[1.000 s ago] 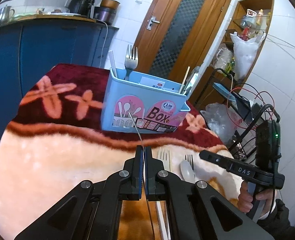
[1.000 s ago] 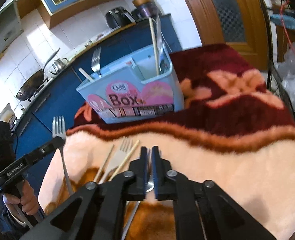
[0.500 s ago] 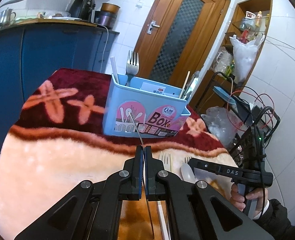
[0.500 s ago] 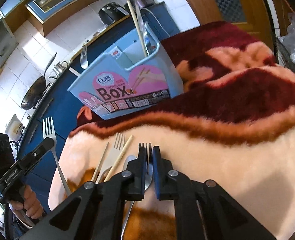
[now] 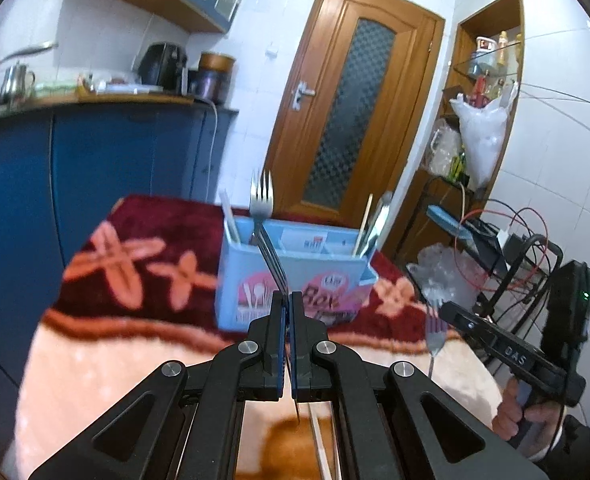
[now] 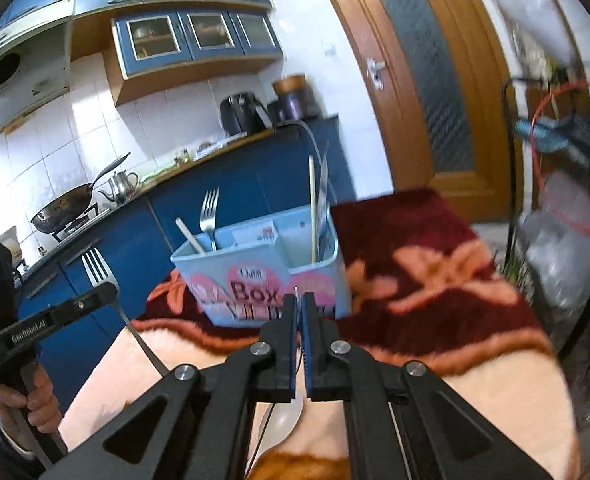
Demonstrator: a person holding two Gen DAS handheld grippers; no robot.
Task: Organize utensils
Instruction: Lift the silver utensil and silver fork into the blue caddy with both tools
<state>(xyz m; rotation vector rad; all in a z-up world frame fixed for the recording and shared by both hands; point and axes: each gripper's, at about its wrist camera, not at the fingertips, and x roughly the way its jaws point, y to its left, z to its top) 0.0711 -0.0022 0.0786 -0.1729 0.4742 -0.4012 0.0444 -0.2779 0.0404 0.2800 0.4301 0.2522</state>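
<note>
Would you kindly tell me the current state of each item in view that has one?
Left hand-held gripper: shut on first fork, tines up.
Right hand-held gripper: shut on second fork, tines up.
Utensil box: upright, open-topped, partly filled.
Spoon: lying on blanket.
Door: closed.
</note>
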